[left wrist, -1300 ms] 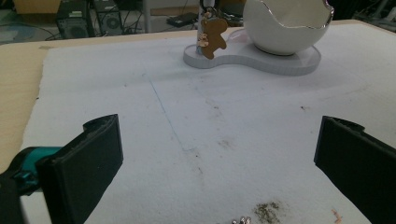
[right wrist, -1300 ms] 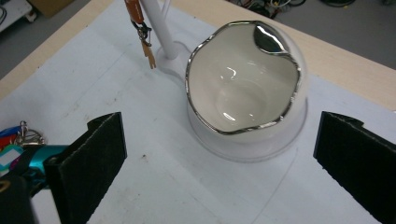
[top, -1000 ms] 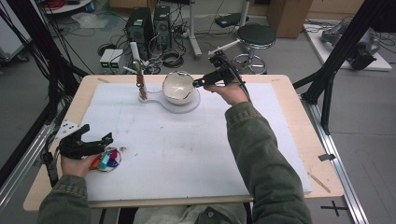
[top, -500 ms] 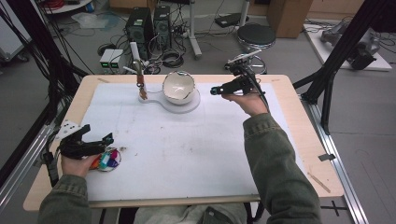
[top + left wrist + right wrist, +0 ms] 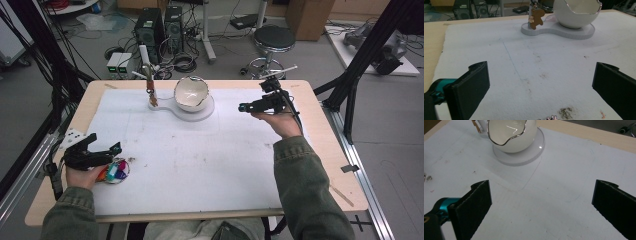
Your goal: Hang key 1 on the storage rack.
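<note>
Even, soft light from overhead fills the room; the white mat [image 5: 190,160] on the counter [image 5: 327,145] reads bright without blowing out. Shadows are faint and short. A small glare streak sits inside the white bowl [image 5: 510,135], upper centre of the right gripper view. All frames look slightly soft and grainy, with the near black jaws blurred at the bottom corners.

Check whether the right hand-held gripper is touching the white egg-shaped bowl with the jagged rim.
Apart. The high view shows bare white mat between the right hand-held gripper and the bowl.
</note>
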Tool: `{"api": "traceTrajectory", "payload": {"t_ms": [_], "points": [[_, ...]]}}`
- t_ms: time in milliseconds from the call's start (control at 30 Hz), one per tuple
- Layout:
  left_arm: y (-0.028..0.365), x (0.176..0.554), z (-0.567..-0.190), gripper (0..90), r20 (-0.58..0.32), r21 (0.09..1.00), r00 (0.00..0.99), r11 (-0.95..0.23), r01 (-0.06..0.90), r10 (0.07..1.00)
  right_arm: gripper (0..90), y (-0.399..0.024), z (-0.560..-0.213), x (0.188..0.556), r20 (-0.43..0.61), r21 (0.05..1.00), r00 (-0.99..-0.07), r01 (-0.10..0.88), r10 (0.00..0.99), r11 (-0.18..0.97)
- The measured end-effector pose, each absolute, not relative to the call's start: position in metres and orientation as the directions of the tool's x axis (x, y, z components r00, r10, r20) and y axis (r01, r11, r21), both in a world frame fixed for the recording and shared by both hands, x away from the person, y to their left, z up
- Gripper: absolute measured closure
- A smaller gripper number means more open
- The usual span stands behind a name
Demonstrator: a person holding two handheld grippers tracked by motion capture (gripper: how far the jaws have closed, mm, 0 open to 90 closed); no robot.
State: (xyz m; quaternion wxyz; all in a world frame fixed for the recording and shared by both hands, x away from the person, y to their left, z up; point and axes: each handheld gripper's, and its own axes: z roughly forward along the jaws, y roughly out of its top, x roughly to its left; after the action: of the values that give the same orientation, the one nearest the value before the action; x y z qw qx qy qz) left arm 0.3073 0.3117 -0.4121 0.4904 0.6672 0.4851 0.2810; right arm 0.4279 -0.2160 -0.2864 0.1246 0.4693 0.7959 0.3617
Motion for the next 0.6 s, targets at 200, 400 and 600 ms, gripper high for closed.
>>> {"api": "traceTrajectory", "payload": {"t_ms": [200,400,600], "points": [[0.311,0.307,-0.412,1.7,-0.101,0.927,0.372,-0.049,0.373,0.923,1.8,-0.231,-0.3,0.422,0.156,0.676,-0.514,0.679,0.844,0.288],[0.311,0.307,-0.412,1.7,-0.101,0.926,0.371,-0.049,0.374,0.923,1.8,-0.246,-0.311,0.417,0.175,0.675,-0.489,0.691,0.855,0.257],[0.311,0.307,-0.412,1.7,-0.101,0.925,0.369,-0.048,0.376,0.924,1.8,-0.256,-0.32,0.411,0.191,0.671,-0.481,0.701,0.856,0.244]]}}
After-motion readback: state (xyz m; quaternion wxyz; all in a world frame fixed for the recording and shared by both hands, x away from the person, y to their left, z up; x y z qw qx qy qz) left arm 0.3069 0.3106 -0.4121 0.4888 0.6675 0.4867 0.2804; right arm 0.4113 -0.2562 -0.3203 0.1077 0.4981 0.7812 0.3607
